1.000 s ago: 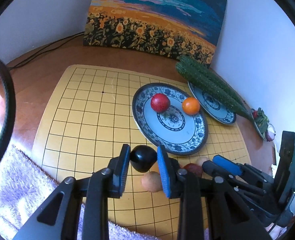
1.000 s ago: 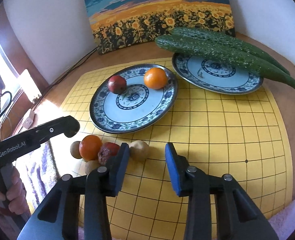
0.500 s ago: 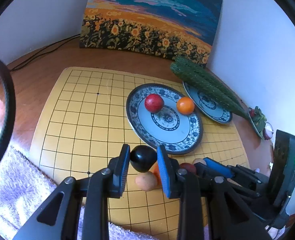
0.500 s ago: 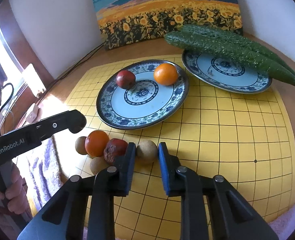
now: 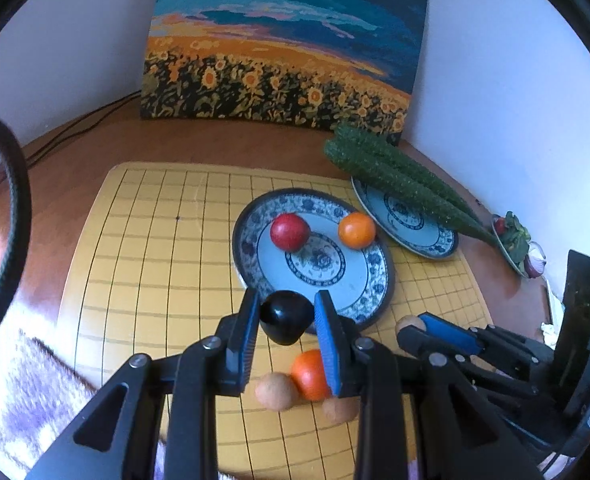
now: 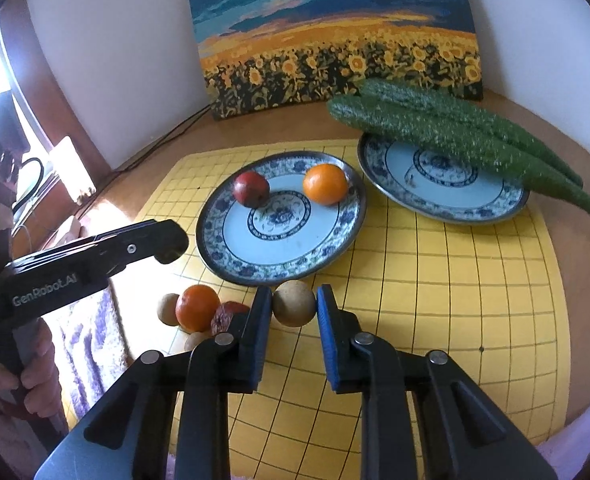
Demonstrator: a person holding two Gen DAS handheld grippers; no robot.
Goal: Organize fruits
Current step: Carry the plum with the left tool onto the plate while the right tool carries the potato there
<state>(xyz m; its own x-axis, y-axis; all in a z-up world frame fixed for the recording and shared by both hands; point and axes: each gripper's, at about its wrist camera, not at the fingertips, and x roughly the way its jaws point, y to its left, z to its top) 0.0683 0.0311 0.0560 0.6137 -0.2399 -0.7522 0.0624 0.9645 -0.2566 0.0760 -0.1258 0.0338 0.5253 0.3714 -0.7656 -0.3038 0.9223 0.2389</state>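
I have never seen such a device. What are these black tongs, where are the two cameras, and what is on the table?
No robot: a person holds two hand grippers. Each carries a camera looking along its jaws. In the left view, the left gripper holds a black fruit. In the right view, the right gripper is shut on a tan fruit. On the yellow board stands a plate with a red fruit and an orange. A second plate bears cucumbers. More fruits lie beside the jaws.

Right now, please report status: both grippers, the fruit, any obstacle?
Left gripper shut on black fruit. Right gripper shut on tan fruit. Fruit plate ahead, holding red and orange fruit. Nothing blocking.
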